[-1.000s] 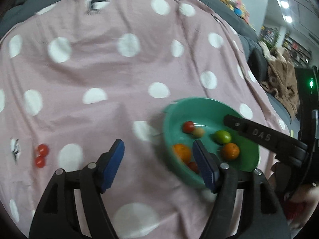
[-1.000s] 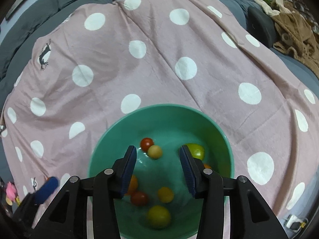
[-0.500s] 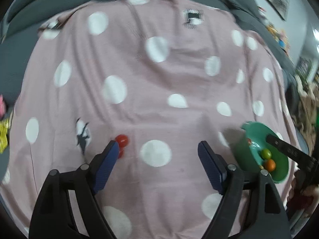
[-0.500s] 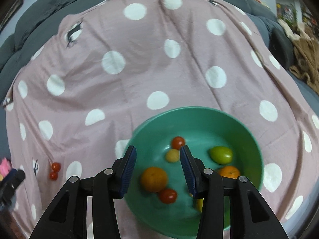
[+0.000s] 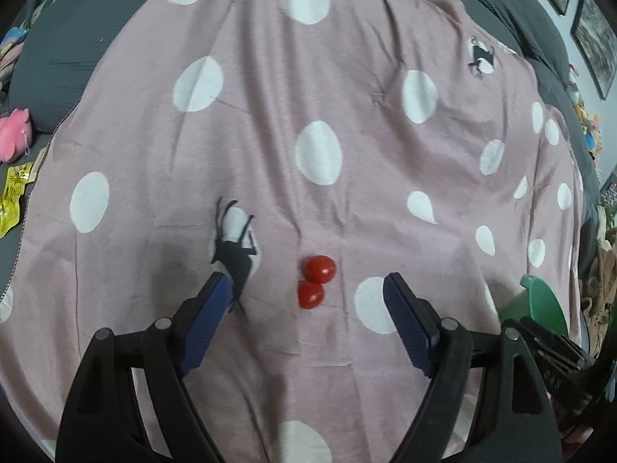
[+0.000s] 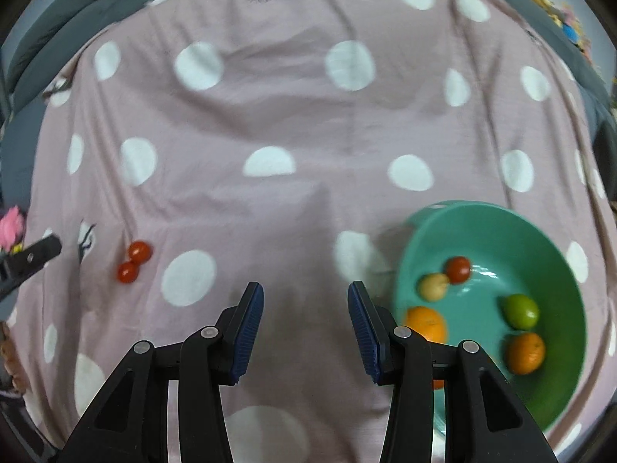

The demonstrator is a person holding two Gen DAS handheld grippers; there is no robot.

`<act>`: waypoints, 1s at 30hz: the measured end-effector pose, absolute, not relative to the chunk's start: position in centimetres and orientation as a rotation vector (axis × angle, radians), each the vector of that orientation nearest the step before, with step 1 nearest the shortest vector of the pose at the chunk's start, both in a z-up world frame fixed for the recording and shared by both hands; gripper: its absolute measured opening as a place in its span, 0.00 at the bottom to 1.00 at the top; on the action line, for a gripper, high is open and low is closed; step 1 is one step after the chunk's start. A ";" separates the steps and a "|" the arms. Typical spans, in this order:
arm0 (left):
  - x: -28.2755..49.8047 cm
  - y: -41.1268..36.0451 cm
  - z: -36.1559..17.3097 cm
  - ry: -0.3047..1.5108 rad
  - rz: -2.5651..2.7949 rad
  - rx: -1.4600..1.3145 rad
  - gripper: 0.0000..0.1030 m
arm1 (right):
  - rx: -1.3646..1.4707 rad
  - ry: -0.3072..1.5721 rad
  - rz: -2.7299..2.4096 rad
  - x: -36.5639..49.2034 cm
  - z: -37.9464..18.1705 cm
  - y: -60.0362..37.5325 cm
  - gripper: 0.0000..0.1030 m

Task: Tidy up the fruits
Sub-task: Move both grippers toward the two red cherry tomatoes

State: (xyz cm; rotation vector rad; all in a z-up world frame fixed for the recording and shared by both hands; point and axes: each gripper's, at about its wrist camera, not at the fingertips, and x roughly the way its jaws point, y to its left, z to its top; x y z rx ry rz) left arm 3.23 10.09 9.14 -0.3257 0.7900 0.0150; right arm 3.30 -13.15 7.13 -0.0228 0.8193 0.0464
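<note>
**Two red tomatoes lying loose, the rest sitting in the bowl**

The left claw (image 5: 308, 324) is hanging spread wide over the pink polka-dot cloth (image 5: 347, 96), gripping nothing. Just ahead of its gap, two small red tomatoes (image 5: 315, 281) are lying on the cloth, touching each other, beside a black deer print (image 5: 235, 256). The right claw (image 6: 305, 326) is also standing spread and empty above bare cloth. Just to its right, the green bowl (image 6: 555, 254) is sitting on the cloth and holding two oranges (image 6: 525, 353), a green lime (image 6: 521, 311), a red tomato (image 6: 458, 269) and a pale yellow fruit (image 6: 434, 286), these last two touching. Farther off, dark grey cushions (image 5: 58, 50) are bordering the cloth.
</note>
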 end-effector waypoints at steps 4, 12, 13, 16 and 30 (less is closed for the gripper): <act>3.5 10.7 8.7 0.808 0.011 -0.343 0.79 | 0.020 0.841 0.169 3.5 6.8 -11.0 0.45; 3.4 10.8 8.7 0.803 0.004 -0.353 0.79 | 0.111 0.899 0.266 4.2 5.3 -8.4 0.45; 3.4 10.7 8.7 0.806 0.003 -0.350 0.79 | 0.121 0.901 0.260 4.2 5.2 -8.4 0.45; 3.7 10.5 8.5 0.818 -0.003 -0.336 0.79 | 0.133 0.906 0.243 4.2 4.8 -8.8 0.45; 3.8 10.0 8.6 0.826 0.003 -0.307 0.78 | 0.132 0.909 0.179 4.6 4.4 -9.6 0.45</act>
